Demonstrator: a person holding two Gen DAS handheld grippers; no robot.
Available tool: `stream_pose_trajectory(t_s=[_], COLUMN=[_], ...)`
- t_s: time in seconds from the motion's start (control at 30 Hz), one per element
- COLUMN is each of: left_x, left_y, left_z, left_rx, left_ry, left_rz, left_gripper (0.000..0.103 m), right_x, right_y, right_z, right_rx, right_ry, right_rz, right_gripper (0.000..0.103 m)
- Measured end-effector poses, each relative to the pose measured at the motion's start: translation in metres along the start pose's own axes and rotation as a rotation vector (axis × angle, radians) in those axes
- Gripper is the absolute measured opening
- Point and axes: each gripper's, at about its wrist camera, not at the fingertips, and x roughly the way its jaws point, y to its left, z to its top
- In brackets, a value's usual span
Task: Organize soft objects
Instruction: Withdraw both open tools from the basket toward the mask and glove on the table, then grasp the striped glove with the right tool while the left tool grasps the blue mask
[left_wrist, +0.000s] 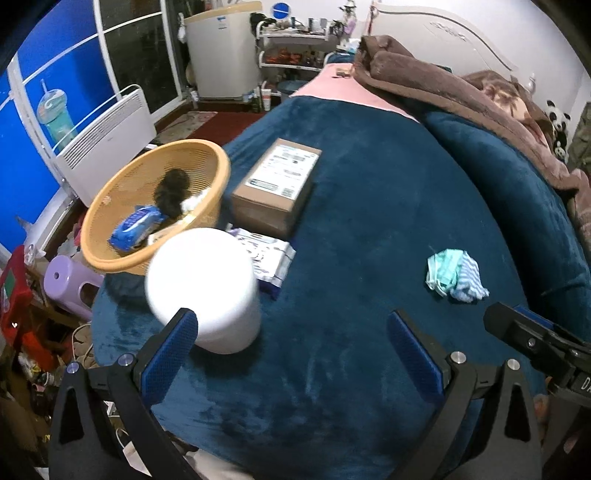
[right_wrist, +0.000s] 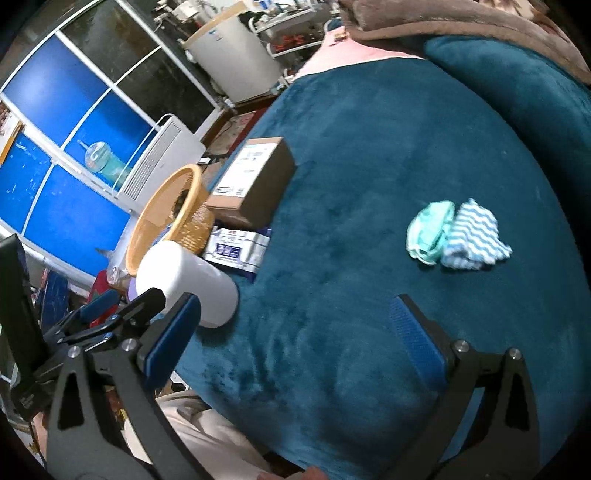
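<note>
A small bundle of green and blue-striped cloth (left_wrist: 455, 275) lies on the teal blanket (left_wrist: 369, 221); it also shows in the right wrist view (right_wrist: 458, 234). An orange basket (left_wrist: 122, 254) at the bed's left edge holds a blue packet (left_wrist: 137, 225), a black fuzzy item (left_wrist: 170, 192) and something white. A white cylinder (left_wrist: 203, 288) lies in front of the basket. My left gripper (left_wrist: 291, 345) is open and empty, above the blanket, its left finger by the cylinder. My right gripper (right_wrist: 291, 334) is open and empty, short of the cloth bundle.
A cardboard box (left_wrist: 275, 184) and a flat white-purple packet (left_wrist: 264, 256) lie next to the basket. A brown blanket (left_wrist: 461, 88) is heaped at the back right. A white heater (left_wrist: 105, 136) and a purple stool (left_wrist: 70, 284) stand on the cluttered floor at left.
</note>
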Motion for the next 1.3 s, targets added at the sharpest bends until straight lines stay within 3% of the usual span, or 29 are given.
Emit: stream_pose_trajectory(t_s=[0.67, 1.0, 1.3], left_x=[0.067, 0.099, 0.127], left_y=[-0.087, -0.097, -0.098], left_z=[-0.036, -0.048, -0.043], left_rx=[0.146, 0.138, 0.096], left_ry=[0.140, 0.219, 0.255], left_rz=[-0.093, -0.135, -0.170], left_gripper=[0.102, 0.102, 0.102], right_x=[0.005, 0.019, 0.034], right_y=[-0.106, -0.132, -0.150], right_z=[-0.043, -0.058, -0.041], right_rx=[0.196, 0.245, 0.274], right_ry=[0.039, 0.088, 0.081], right_rz=[-0.094, -0.135, -0.186], right_gripper=[0.103, 0.103, 0.103])
